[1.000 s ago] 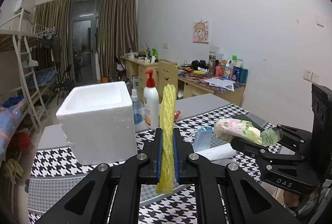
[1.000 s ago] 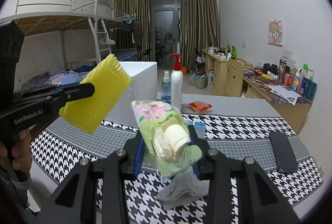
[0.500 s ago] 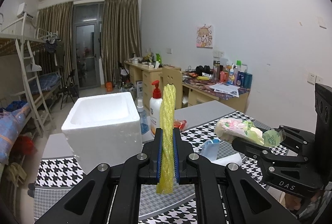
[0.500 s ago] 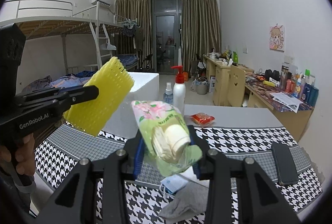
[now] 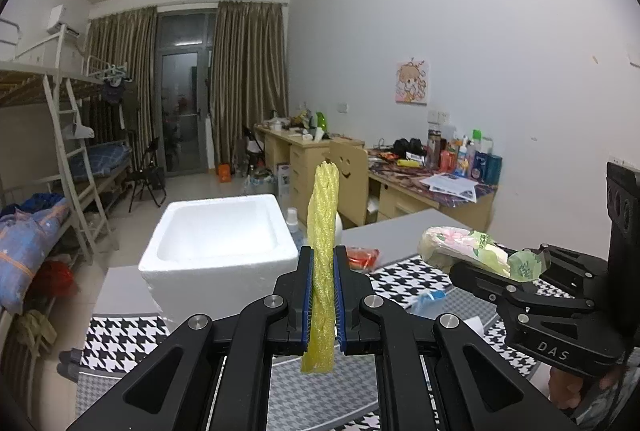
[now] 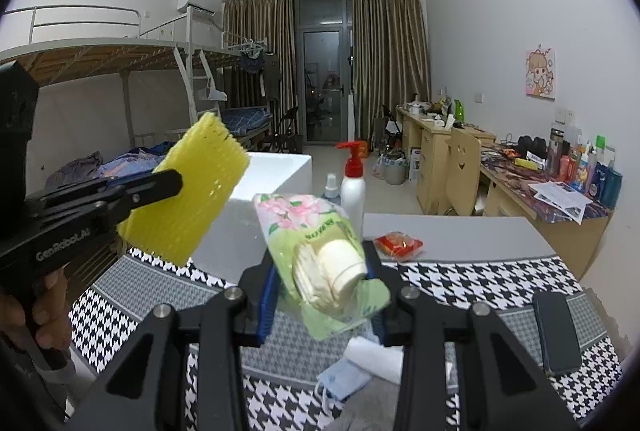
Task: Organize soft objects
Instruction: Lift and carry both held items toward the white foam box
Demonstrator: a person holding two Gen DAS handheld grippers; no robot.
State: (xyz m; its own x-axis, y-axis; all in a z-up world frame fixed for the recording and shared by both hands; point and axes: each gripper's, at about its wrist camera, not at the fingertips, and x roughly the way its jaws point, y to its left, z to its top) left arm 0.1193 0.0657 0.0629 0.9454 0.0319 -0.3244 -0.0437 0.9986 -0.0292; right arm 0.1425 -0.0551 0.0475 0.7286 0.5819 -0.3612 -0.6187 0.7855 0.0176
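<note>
I see the worktop spread with a black-and-white houndstooth cloth, and on it the biggest thing is the white foam box, open at the top and standing toward the far left side. Next down in size are my two tools, both held up above the worktop. My left tongs are clamped on a yellow foam net, which stands upright on edge between the blue pads; from the right wrist view the same net shows as a broad ribbed yellow sheet tilted in front of the box. My right tongs are clamped on a pack of tissues in a green wrapper printed with pink flowers, the white rolls showing through its clear end, which faces the camera. Behind the pack a white pump bottle with a red top stands beside a smaller spray bottle, both just right of the box. A black phone lies flat near the right edge of the cloth. A white roll and a blue face mask lie under my right tongs, touching one another. A small red packet lies on the bare grey part of the worktop.
</note>
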